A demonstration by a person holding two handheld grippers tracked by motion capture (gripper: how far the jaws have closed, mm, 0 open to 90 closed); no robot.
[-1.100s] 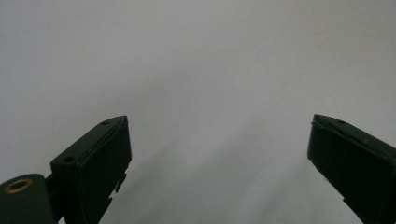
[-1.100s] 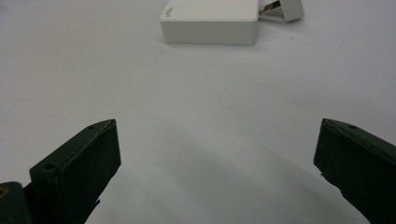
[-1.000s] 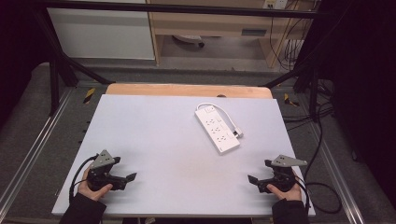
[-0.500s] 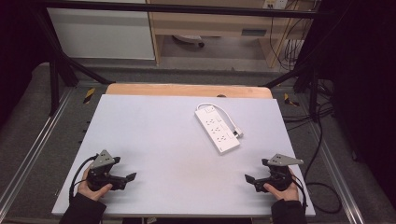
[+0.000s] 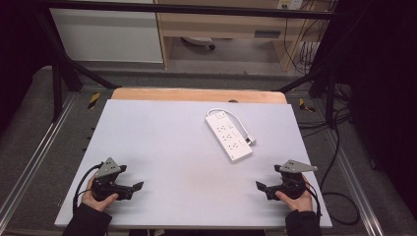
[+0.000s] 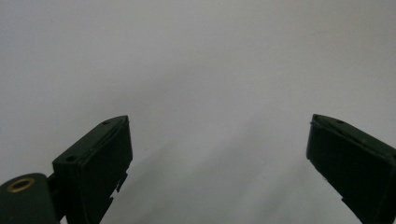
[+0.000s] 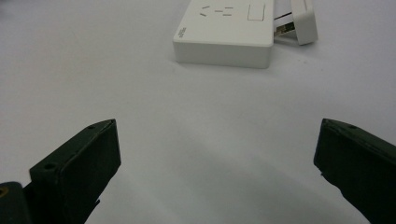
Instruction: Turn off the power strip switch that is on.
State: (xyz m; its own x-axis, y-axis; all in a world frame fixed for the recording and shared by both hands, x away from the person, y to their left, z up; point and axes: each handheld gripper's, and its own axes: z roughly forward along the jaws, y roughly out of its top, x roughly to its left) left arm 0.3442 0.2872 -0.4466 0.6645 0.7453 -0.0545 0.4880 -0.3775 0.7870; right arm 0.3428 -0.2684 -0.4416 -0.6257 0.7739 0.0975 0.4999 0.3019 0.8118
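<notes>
A white power strip lies on the white tabletop, right of centre, with its short cord and white plug folded alongside. In the right gripper view the strip's near end and the plug lie ahead of the jaws. My left gripper rests at the front left corner, held in a hand, open and holding nothing. My right gripper sits at the front right, also open, pointing inward. Bare tabletop shows between the wide-apart jaws of the left gripper and the right gripper.
A wooden strip runs along the table's far edge. Metal frame rails flank both sides. Black cables trail on the floor at the right. A cabinet and shelf stand beyond the table.
My right gripper has edged slightly to the left along the front of the table. The left gripper and the power strip have stayed put.
</notes>
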